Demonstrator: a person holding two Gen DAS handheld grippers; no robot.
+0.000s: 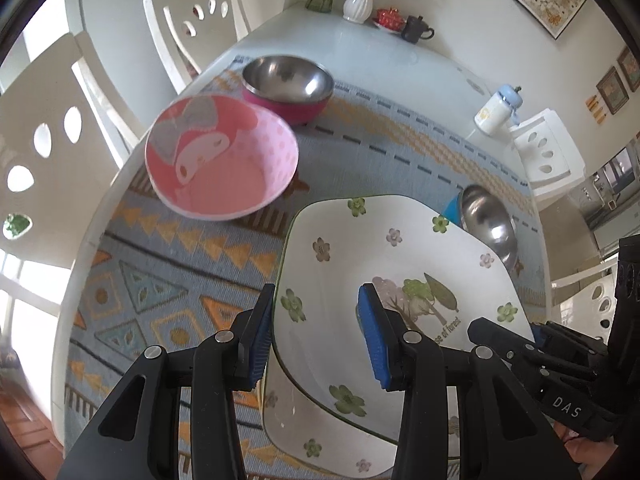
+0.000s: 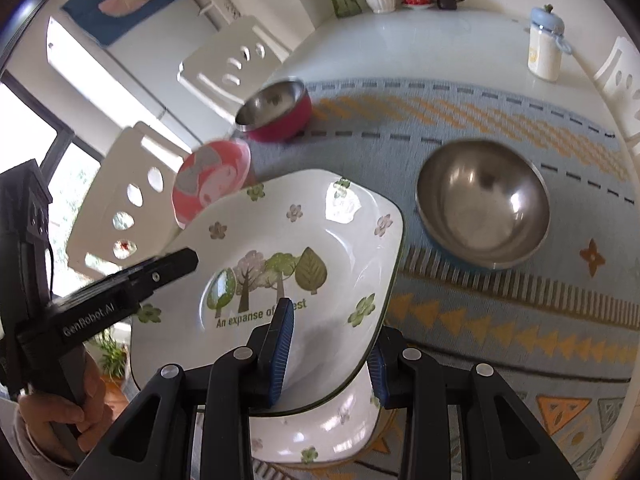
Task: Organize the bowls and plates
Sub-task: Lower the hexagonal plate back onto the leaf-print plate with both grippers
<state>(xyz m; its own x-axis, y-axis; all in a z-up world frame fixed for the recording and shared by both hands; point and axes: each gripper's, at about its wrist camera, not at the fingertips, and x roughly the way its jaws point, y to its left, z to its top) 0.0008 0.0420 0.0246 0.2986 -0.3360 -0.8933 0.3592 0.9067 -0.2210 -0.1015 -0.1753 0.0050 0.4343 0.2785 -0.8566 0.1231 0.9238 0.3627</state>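
A square white flowered plate (image 2: 280, 240) is held tilted above a second matching plate (image 2: 320, 436) on the patterned cloth. My right gripper (image 2: 332, 356) is shut on the upper plate's near right edge. My left gripper (image 1: 316, 336) straddles the plate's (image 1: 360, 248) left rim with its jaws apart; whether the pads touch it I cannot tell. A pink cartoon bowl (image 1: 222, 160) sits left of the plate. A steel bowl with a magenta outside (image 1: 288, 86) stands behind it. A steel bowl with a blue outside (image 2: 482, 204) stands to the right.
White chairs (image 1: 48, 128) stand along the table's left side and one (image 1: 544, 152) at the right. A white vase (image 1: 358, 2), a red dish, a dark teapot (image 1: 416, 30) and a lidded bottle (image 2: 546, 44) stand at the table's far end.
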